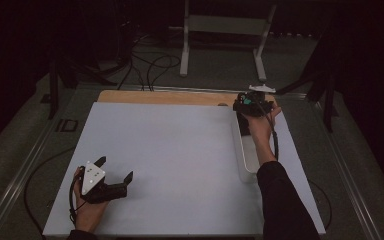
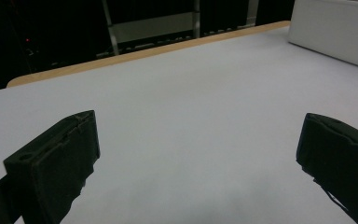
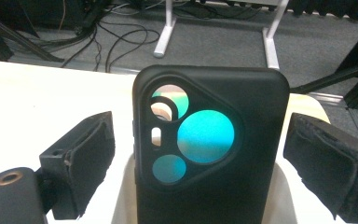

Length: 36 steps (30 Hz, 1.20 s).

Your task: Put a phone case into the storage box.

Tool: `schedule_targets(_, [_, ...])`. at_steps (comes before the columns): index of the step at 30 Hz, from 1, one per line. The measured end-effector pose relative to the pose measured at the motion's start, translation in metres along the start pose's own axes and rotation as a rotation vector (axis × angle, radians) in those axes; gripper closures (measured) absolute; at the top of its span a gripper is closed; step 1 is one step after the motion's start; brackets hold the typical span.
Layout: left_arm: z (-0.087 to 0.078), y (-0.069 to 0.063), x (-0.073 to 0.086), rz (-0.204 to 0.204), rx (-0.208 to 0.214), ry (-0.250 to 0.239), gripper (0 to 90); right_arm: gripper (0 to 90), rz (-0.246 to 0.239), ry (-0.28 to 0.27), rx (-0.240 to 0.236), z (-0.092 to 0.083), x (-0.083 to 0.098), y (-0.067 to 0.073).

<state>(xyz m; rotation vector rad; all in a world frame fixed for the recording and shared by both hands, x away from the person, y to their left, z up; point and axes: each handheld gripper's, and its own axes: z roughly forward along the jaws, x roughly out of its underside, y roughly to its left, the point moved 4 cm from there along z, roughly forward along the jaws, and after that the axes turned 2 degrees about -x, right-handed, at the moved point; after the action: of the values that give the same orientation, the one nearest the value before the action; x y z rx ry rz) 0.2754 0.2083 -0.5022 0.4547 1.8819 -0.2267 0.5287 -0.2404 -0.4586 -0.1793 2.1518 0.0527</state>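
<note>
A black phone case [image 3: 251,116] with round camera cut-outs stands upright at the far end of a long white tray [image 1: 247,160], whose rim [image 3: 285,198] shows beside it. My right gripper [image 3: 203,135] is open around the case, one jaw on each side with a small gap to it. In the high view, this right gripper [image 1: 252,102] sits over the tray's far end at the table's right. My left gripper [image 1: 115,170] rests open near the front left, and in the left gripper view this same gripper [image 2: 198,126] has nothing between its jaws.
A white sheet [image 1: 170,150] covers the table, with a wooden strip [image 1: 160,96] along the far edge. Beyond it are a metal stand [image 1: 225,30] and floor cables [image 1: 152,65]. The tray's side [image 2: 335,32] lies far right of the left gripper.
</note>
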Motion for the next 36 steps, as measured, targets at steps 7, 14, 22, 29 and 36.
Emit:
schedule_targets(7, [0.000,0.000,0.000,0.001,0.000,0.000,0.0,8.4,0.001,-0.011,0.003,-0.002,-0.002,-0.001])
schedule_targets(14, [0.000,-0.001,0.000,0.003,0.001,0.001,0.0,8.4,0.015,-0.027,-0.010,-0.007,-0.004,-0.001])
schedule_targets(22, [0.000,-0.001,0.000,0.003,0.002,0.003,0.0,8.4,0.016,-0.041,-0.050,-0.015,-0.003,0.001])
schedule_targets(29, [0.001,-0.001,0.000,0.003,0.005,0.006,0.0,8.4,0.008,-0.039,-0.110,-0.024,0.002,0.006])
schedule_targets(36, [0.002,-0.002,0.000,0.008,0.010,0.011,0.0,8.4,0.005,-0.032,-0.187,-0.037,0.015,0.013])
